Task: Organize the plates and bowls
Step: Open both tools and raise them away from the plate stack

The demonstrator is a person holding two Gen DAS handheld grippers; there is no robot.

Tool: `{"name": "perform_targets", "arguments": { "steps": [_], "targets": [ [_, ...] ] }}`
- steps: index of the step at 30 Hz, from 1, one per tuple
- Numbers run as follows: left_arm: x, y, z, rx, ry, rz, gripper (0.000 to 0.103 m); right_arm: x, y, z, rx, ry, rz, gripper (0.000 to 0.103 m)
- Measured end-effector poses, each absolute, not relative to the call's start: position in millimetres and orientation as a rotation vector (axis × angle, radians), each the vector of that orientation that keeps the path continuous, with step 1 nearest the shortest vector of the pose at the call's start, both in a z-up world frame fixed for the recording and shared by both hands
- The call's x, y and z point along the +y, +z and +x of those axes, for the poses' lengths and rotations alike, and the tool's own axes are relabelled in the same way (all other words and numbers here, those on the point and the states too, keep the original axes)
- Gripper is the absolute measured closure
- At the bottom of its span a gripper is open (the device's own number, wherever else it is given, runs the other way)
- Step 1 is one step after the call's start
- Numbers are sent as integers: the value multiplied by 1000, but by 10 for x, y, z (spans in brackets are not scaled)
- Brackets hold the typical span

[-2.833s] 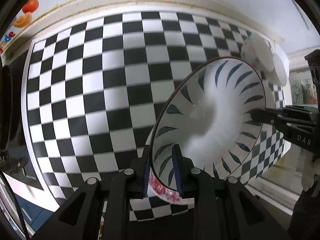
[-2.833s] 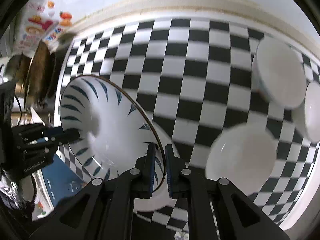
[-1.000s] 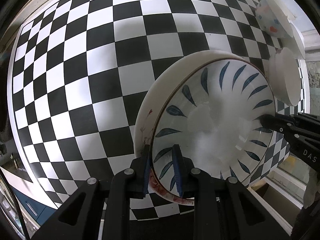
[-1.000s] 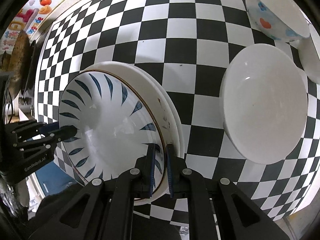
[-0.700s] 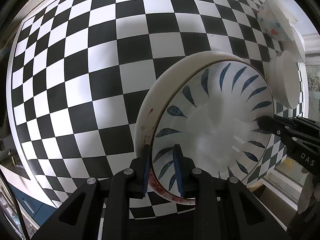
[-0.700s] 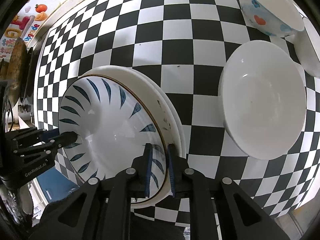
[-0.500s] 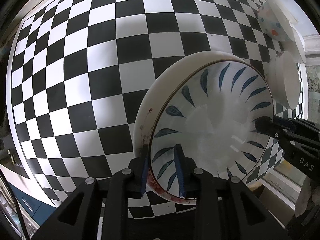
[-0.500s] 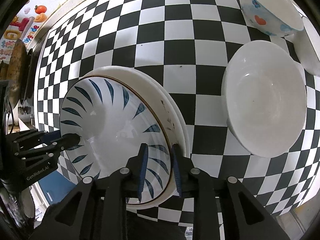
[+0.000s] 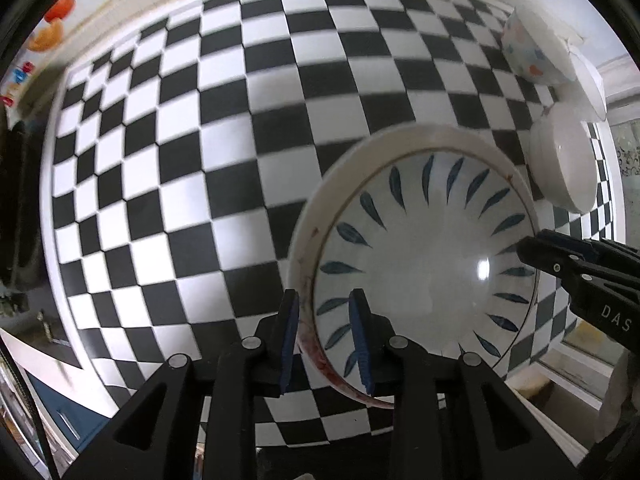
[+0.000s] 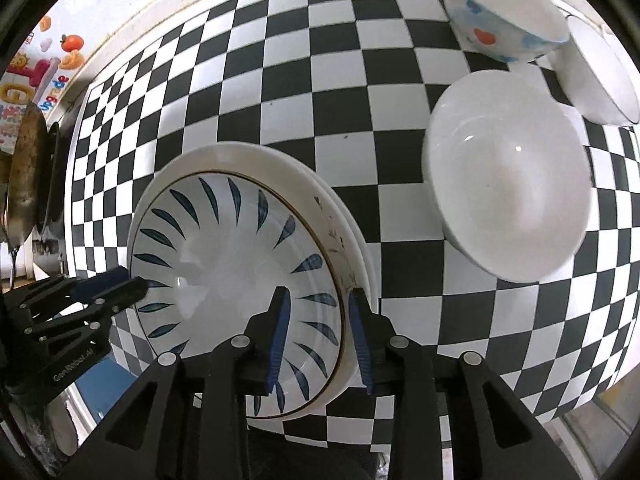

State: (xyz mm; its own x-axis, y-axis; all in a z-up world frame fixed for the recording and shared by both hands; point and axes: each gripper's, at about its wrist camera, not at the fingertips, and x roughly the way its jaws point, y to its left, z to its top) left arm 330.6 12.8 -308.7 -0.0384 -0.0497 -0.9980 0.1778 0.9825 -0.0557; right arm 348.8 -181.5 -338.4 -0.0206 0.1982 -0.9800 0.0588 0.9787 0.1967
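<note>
Blue-leaf plate [image 10: 236, 276] stacked on white plates [image 10: 344, 216] – checkered table [image 9: 224, 128].
Both grippers, left [image 9: 325, 336] and right [image 10: 318, 336], are spread wide (rim straddled, lower centre).

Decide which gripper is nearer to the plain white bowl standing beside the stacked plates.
Right. The right gripper straddles the blue-leaf patterned plate at the rim facing the plain white bowl; the left gripper straddles the opposite rim, farther away.
</note>
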Motion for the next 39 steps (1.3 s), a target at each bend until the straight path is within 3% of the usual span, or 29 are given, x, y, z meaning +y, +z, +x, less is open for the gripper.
{"name": "perform_targets", "arguments": {
  "steps": [4, 7, 10, 12, 15, 18, 21, 39],
  "targets": [
    [150, -2938, 3276, 1549, -147, 83, 79, -1807, -3212, 3461, 1538, 99, 177, 64],
    [118, -2772, 3190, 1489, -110, 86, 79, -1763, -3029, 3410, 1485, 100, 135, 49],
    [108, -2584, 3086, 1429, -87, 76, 71, -1736, -2813, 3288, 1420, 107, 126, 32],
    [91, -2457, 2990, 1392, -72, 68, 64, -1727, -2682, 3177, 1386, 102, 120, 24],
    [76, -2266, 2806, 1334, -45, 49, 48, -1744, -2468, 2972, 1333, 90, 104, 21],
    [86, -2054, 2622, 1279, -28, 18, 39, -1785, -2226, 2740, 1279, 86, 77, 19],
    [69, -1890, 2448, 1242, -25, -3, 18, -1810, -2007, 2504, 1232, 85, 68, 18],
    [69, -986, 1342, 1062, 19, 0, 17, -1907, -775, 1267, 992, 69, 78, 15]
  ]
}}
